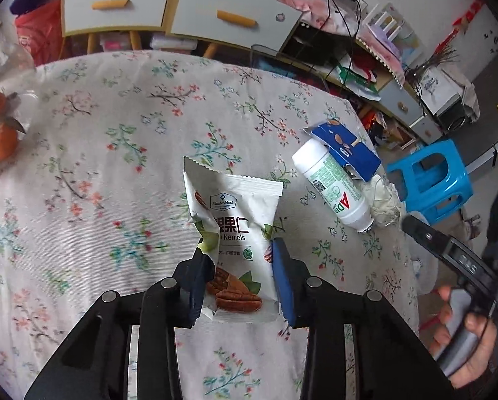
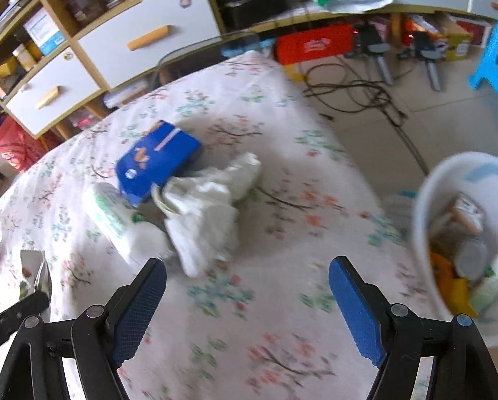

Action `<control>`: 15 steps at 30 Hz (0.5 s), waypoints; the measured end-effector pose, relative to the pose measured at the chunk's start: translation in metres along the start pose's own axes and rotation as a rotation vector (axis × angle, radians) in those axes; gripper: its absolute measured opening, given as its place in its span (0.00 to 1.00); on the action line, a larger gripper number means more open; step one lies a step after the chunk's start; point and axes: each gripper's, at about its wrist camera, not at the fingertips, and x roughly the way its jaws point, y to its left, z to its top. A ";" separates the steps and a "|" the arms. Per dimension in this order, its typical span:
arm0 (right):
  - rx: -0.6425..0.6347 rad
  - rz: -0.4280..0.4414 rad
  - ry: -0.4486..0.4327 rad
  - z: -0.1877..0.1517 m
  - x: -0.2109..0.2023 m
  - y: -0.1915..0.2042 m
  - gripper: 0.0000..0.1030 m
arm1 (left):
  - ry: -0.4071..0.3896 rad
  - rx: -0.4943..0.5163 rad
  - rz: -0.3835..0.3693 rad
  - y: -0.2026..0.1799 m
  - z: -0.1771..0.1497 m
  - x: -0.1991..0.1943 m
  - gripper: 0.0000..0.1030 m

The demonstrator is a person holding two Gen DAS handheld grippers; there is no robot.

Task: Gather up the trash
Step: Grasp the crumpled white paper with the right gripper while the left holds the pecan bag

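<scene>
Held between the left gripper's (image 1: 240, 266) blue pads, low on its body, the pecan kernel packet (image 1: 235, 233) is judged light, crinkly and easily crushed. Right of the packet lie a white bottle (image 1: 332, 183), a blue carton (image 1: 343, 148) and crumpled tissue (image 2: 212, 206) on the floral surface (image 1: 99, 166). The right gripper (image 2: 249, 296) is spread wide, empty.

A glossy plastic snack packet (image 1: 237, 230) lies on matt woven tablecloth (image 1: 99, 166), near a smooth plastic bottle (image 1: 332, 186).

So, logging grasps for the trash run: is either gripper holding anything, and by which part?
The left gripper pinches the pecan kernel packet across its lower half, at both side edges. The right gripper is open and empty.
</scene>
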 end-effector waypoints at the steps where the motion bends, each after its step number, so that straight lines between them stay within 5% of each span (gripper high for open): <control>1: -0.007 0.006 -0.003 0.001 0.003 0.003 0.81 | -0.005 0.006 0.002 0.001 0.000 -0.004 0.37; 10: 0.046 0.033 -0.025 0.011 0.034 0.015 0.80 | -0.017 0.023 -0.018 0.006 -0.003 -0.014 0.37; 15: 0.079 0.075 -0.018 0.011 0.046 0.015 0.59 | -0.002 0.019 -0.001 0.011 -0.006 -0.008 0.37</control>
